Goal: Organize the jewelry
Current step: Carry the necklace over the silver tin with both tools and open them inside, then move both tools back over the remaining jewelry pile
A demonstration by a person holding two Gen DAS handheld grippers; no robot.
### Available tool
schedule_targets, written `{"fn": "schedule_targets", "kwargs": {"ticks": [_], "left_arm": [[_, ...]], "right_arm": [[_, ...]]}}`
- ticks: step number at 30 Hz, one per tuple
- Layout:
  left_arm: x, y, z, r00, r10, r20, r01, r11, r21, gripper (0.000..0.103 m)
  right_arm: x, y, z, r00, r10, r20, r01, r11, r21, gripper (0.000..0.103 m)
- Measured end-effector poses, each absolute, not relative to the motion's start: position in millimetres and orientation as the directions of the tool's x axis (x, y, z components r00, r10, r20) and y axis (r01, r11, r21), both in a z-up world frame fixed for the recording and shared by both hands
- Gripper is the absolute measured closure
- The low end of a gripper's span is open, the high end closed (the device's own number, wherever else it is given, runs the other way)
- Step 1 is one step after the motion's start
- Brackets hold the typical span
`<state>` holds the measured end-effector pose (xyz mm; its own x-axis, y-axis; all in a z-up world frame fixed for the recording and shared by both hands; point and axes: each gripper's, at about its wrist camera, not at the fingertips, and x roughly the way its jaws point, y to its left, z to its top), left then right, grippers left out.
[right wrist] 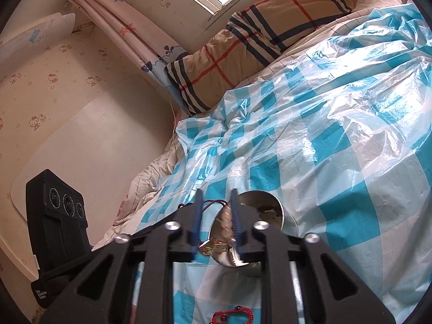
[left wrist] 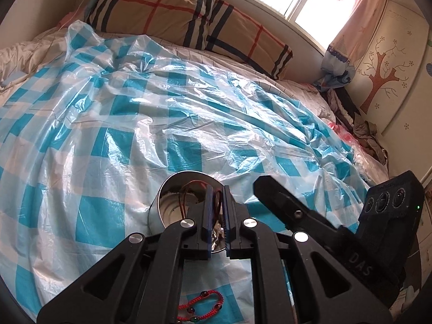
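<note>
A round metal tin (left wrist: 162,202) lies on the blue-and-white checked plastic sheet (left wrist: 135,108). My left gripper (left wrist: 217,189) is over its mouth, pads nearly together on a dark red cord (left wrist: 181,201) that runs down into the tin. To its right shows a black finger (left wrist: 270,191) of the right gripper. In the right wrist view my right gripper (right wrist: 216,193) stands open over the tin (right wrist: 272,202). The cord (right wrist: 214,202) crosses behind the gap, a pale beaded string (right wrist: 229,220) hangs by the right pad, and a gold pendant (right wrist: 213,248) lies below. A red braided bracelet (left wrist: 205,305) rests on the sheet nearer me.
Two plaid pillows (left wrist: 189,19) lie at the head of the bed under a window. A pile of clothes (left wrist: 359,132) fills the far right corner. In the right wrist view a wall (right wrist: 81,135) and the left gripper's camera block (right wrist: 64,202) are at left.
</note>
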<state>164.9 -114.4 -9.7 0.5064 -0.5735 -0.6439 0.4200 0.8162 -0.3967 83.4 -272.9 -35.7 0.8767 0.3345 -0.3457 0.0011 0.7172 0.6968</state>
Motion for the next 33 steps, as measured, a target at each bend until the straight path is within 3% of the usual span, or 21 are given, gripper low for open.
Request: {"fn": "schedule_targets", "kwargs": {"ticks": [2, 11, 26, 33], "left_arm": [[166.3, -112.9, -14.9, 0.505, -0.555, -0.661, 0.403, 0.829, -0.388, 0.087], [138.4, -80.2, -2.0, 0.546, -0.528, -0.651, 0.383, 0.848, -0.367, 0.070], [51.9, -41.9, -6.7, 0.555, -0.441, -0.705, 0.416, 0.882, -0.224, 0.053], [26.4, -37.4, -2.6, 0.584, -0.417, -0.696, 0.427, 0.887, -0.174, 0.050]], "right_arm": [[78.7, -276.4, -35.2, 0.881, 0.326, -0.342, 0.007, 0.715, 0.699, 0.059], [35.8, -278.7, -27.2, 0.891, 0.296, -0.345, 0.032, 0.715, 0.698, 0.059], [-25.6, -241.1, -25.3, 0.851, 0.285, -0.441, 0.049, 0.794, 0.606, 0.053], [-47.9, -230.9, -16.4, 0.855, 0.238, -0.461, 0.066, 0.831, 0.552, 0.047]]}}
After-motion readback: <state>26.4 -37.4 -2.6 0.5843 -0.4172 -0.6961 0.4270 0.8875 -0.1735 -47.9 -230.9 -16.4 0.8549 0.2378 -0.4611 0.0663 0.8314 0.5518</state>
